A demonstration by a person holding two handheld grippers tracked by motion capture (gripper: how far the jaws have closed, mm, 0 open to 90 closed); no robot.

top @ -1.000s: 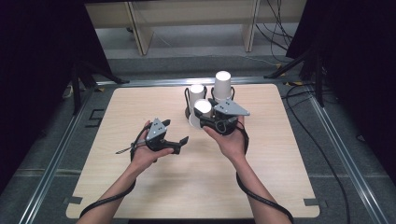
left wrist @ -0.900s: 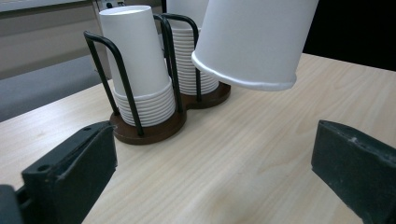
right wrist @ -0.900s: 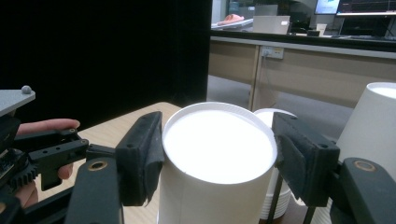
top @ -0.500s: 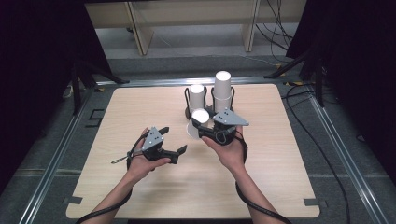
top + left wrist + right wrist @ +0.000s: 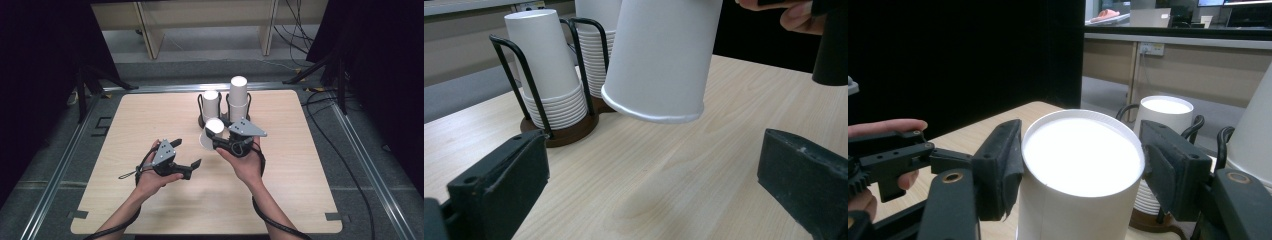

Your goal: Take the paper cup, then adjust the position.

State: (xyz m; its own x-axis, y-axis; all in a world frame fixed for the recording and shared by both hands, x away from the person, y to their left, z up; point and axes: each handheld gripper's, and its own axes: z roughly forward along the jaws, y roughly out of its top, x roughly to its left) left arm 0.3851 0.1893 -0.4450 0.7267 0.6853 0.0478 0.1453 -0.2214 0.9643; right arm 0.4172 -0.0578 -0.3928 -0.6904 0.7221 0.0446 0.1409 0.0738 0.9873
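Note:
A white paper cup [image 5: 210, 134] hangs bottom-up and tilted above the table. My right gripper [image 5: 216, 136] is shut on its closed end. In the right gripper view the two pads [image 5: 998, 165] press on either side of the cup [image 5: 1080, 200]. My left gripper [image 5: 187, 153] stands open to the left of the cup and a little nearer the person, with nothing between its fingers. In the left gripper view the cup [image 5: 664, 55] floats ahead of and above the open jaws, its rim facing down.
A dark wire rack [image 5: 223, 118] stands just behind the held cup on the wooden table [image 5: 300, 170]. It holds a short stack of upturned cups [image 5: 211, 104] and a taller stack [image 5: 238, 97]. Cables trail from both grippers toward the front edge.
The left gripper has drawn back toward the person. The right gripper has carried the cup a little away from the rack and tilted it.

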